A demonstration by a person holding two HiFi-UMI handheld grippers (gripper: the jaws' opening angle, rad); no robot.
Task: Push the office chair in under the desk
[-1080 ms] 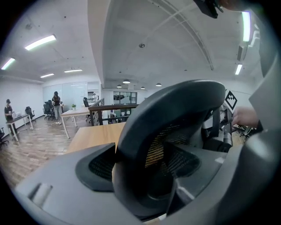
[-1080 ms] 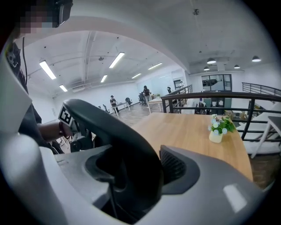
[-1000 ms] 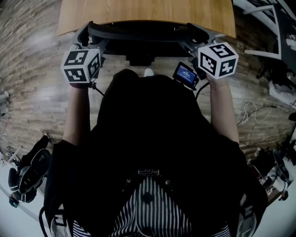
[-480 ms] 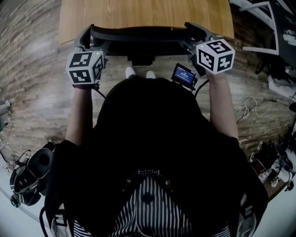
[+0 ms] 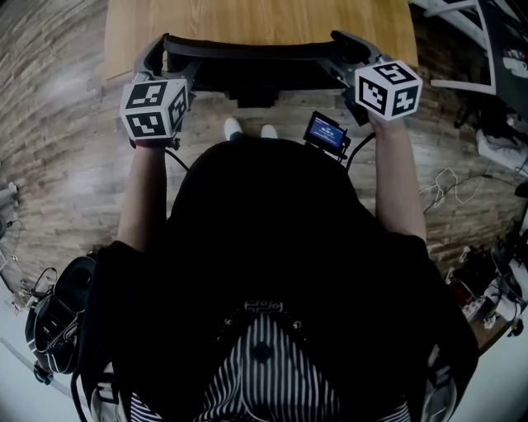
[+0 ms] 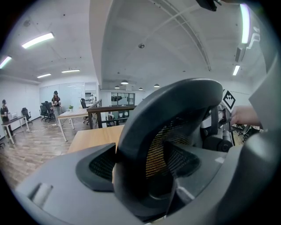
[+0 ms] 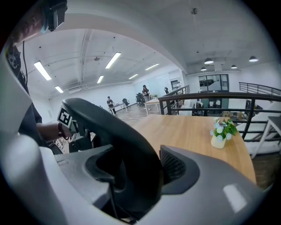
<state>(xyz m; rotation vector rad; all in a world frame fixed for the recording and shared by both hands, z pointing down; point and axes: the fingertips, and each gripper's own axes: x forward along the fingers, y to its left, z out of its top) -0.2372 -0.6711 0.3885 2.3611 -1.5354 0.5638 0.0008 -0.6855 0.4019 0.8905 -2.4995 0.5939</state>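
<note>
We are clamping the left gripper (image 6: 140,165) and right gripper (image 7: 131,173) on the black mesh office chair (image 5: 247,51) to push it squarely under the light wooden desk (image 5: 256,18).

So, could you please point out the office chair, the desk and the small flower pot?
office chair (image 5: 247,51): head view, on the top edge of its black backrest.
desk (image 5: 256,18): head view, on its bare wooden top.
flower pot (image 7: 217,141): right gripper view, on the pale pot body.
</note>
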